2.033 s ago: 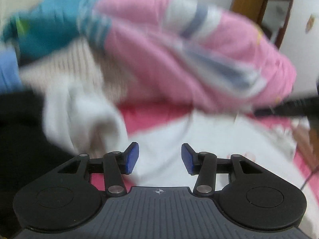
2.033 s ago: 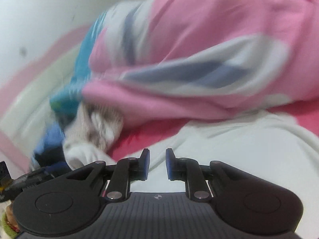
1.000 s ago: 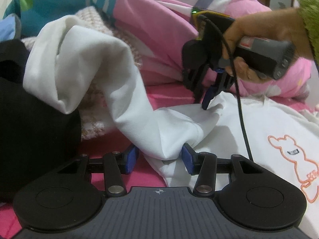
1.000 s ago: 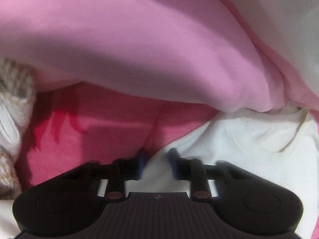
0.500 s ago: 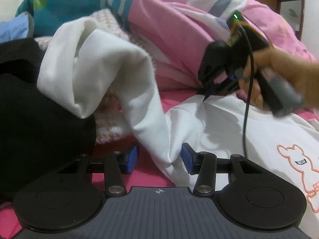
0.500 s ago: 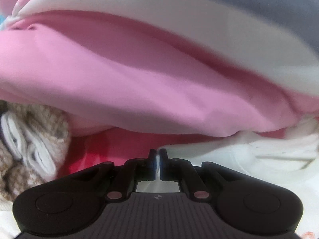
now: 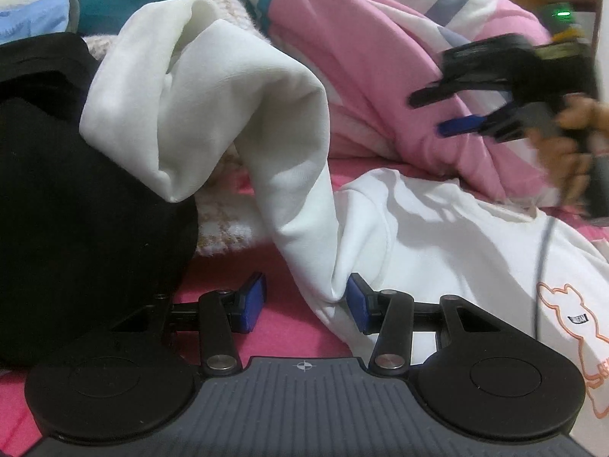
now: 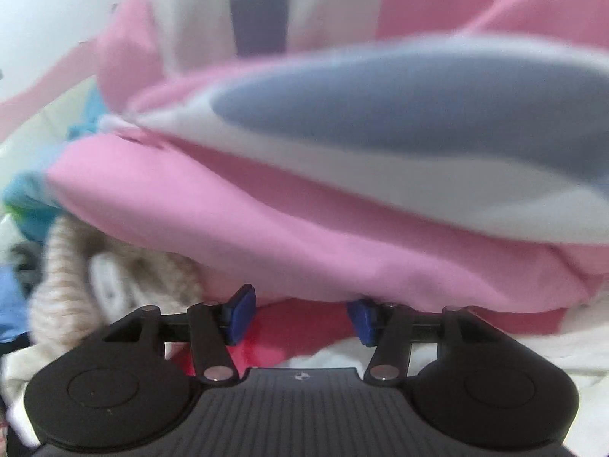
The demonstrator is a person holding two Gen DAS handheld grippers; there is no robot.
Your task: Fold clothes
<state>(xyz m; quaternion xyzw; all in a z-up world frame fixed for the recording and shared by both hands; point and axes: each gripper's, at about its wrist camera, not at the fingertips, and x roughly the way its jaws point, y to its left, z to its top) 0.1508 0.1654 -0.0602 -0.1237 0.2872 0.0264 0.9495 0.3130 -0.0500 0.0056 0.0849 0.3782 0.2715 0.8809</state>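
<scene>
White sweatshirt [image 7: 437, 236] lies spread on the pink bedsheet [image 7: 289, 327], one sleeve [image 7: 213, 114] draped up over the black garment [image 7: 76, 190] beside the pink quilt [image 7: 380, 57]. My left gripper [image 7: 304, 301] stands half spread; the sleeve fold touches only its right-side pad, so nothing is pinched. My right gripper [image 8: 300, 314] is opening, with nothing between the pads. Before closing the left, I would centre the fold between both pads. I judge the sleeve must then be drawn clear of the pile. Risk: snagging the knit [image 7: 224, 224] beneath.
</scene>
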